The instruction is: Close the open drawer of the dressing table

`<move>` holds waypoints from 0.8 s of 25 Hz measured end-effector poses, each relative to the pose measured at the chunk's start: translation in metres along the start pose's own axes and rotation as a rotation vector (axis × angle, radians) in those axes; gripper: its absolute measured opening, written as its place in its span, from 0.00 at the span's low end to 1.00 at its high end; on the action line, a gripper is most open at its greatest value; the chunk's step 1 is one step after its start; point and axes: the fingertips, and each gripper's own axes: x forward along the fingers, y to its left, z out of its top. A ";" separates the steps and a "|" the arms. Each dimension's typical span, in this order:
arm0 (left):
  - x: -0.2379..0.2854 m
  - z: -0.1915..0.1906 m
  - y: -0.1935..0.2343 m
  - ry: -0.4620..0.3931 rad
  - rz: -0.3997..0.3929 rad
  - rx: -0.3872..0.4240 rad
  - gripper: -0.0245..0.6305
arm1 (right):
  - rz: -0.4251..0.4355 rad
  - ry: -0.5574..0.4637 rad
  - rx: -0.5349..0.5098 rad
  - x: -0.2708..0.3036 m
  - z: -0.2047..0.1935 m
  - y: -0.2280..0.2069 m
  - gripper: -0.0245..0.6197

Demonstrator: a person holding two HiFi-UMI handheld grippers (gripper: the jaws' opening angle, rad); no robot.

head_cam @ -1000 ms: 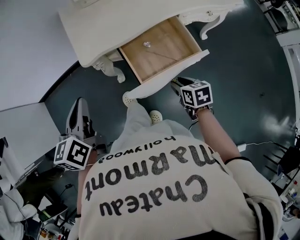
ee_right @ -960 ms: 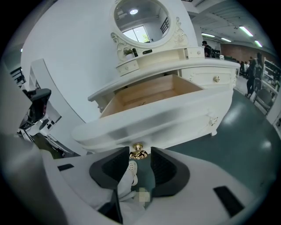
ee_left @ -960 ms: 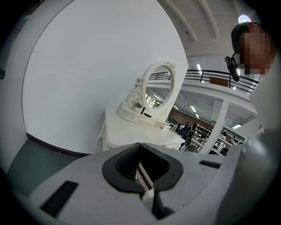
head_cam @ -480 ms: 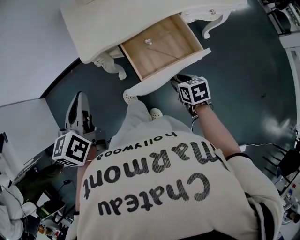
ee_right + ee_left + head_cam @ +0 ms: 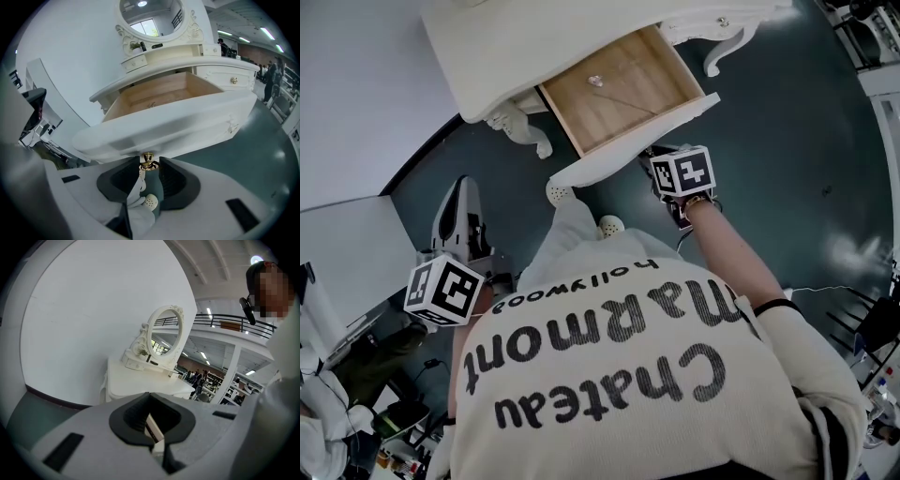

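Two jaws of the right gripper (image 5: pixel 149 169) clamp the drawer (image 5: pixel 164 124) by its brass knob (image 5: pixel 148 159), set to push; the left gripper (image 5: pixel 151 420) idles, jaws together.

Dark teal floor (image 5: pixel 787 141), plain white wall (image 5: pixel 356 103) (upper left), white perforated shoes (image 5: pixel 611 226), balcony railing (image 5: pixel 206 320) in the distance

One drawer (image 5: pixel 619 89) (open), one mirror (image 5: pixel 150 16) — two knobs (image 5: pixel 148 161) (image 5: pixel 233 80)
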 end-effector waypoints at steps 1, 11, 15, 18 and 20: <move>-0.001 -0.001 0.000 0.002 0.000 -0.001 0.05 | -0.003 0.002 -0.009 0.000 0.000 0.000 0.27; -0.005 -0.006 0.002 0.004 0.001 -0.002 0.05 | -0.032 -0.021 -0.032 0.004 -0.004 0.000 0.26; -0.007 -0.008 0.004 -0.002 0.005 -0.003 0.05 | -0.027 -0.009 -0.046 0.008 -0.008 0.000 0.26; -0.007 -0.007 0.004 -0.005 0.011 -0.005 0.05 | -0.032 -0.005 -0.057 0.007 -0.004 0.000 0.26; -0.007 -0.006 0.005 -0.008 0.015 -0.008 0.05 | -0.038 -0.010 -0.062 0.007 -0.003 0.000 0.26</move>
